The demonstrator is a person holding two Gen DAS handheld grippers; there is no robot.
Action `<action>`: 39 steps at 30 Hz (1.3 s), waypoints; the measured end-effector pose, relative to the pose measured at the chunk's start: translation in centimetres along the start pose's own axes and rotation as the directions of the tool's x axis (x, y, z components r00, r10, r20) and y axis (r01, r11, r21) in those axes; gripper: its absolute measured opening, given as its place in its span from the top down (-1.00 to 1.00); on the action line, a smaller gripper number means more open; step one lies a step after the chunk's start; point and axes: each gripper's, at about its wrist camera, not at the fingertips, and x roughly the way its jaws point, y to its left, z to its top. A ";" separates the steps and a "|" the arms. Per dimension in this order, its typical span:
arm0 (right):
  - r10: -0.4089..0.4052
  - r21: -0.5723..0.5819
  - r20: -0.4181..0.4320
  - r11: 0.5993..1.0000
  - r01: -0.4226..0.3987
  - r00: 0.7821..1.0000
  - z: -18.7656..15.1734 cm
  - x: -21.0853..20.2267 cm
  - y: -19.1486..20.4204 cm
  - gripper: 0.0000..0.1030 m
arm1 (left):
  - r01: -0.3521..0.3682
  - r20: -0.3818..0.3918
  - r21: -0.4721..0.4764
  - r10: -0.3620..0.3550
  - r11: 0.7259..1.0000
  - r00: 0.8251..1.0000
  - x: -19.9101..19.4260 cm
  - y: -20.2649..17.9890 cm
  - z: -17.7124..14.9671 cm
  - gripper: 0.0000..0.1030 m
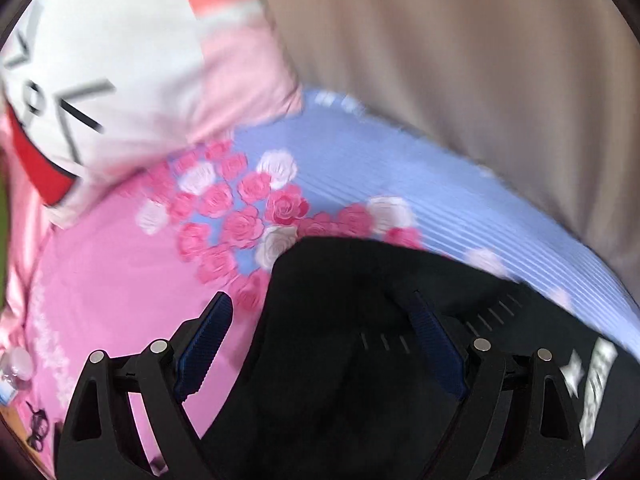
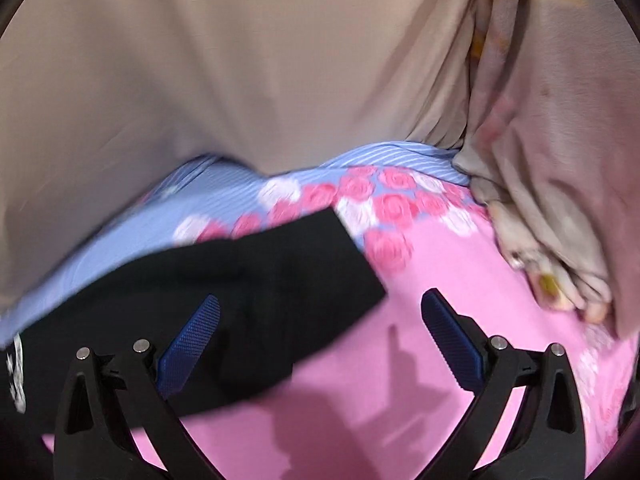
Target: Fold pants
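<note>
We work over a bed sheet [image 1: 120, 280], pink with roses and a blue striped edge, beige curtain [image 2: 200, 60] behind. The black pants [image 1: 340, 360] lie along that edge. Our left gripper [image 1: 320, 340] and right gripper [image 2: 320, 340] hover spread, empty.

Blur: you see both views smeared by motion, so the rose print on the bedsheet [image 1: 248, 216] has soft outlines.
Pants edge: the black pants [image 1: 340, 320] run out of your left view at the bottom, and part of them is covered by the left gripper [image 1: 320, 344].
White print: the marking on the pants [image 1: 596, 384] is too blurred to read.
Small items: the things at your lower left [image 1: 24, 380] can't be identified.
Pillow: the pink and white pillow [image 1: 120, 60] is cut off by the lens rim.
Right view: the pants [image 2: 240, 280] leave at the left edge, partly behind the right gripper [image 2: 320, 340].
Bundle: the crumpled cloth [image 2: 560, 220] is too smeared to name.
</note>
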 end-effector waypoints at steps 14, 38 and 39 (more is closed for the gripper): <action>0.124 -0.051 0.057 0.991 -0.121 0.991 1.4 1.3 1.2 0.86 | 0.080 0.081 0.071 -0.085 0.994 0.993 -1.4 -2.3 1.0 0.85; 0.202 -0.042 0.146 0.979 -0.198 0.969 -21.7 -20.6 -14.2 0.74 | 0.384 0.079 -0.118 -0.377 0.916 0.923 -15.2 18.1 -25.6 0.13; 0.207 -0.033 0.162 0.978 -0.204 0.965 -22.0 -21.2 -14.5 0.73 | 0.421 0.100 -0.156 -0.410 0.893 0.907 -15.6 18.8 -25.9 0.02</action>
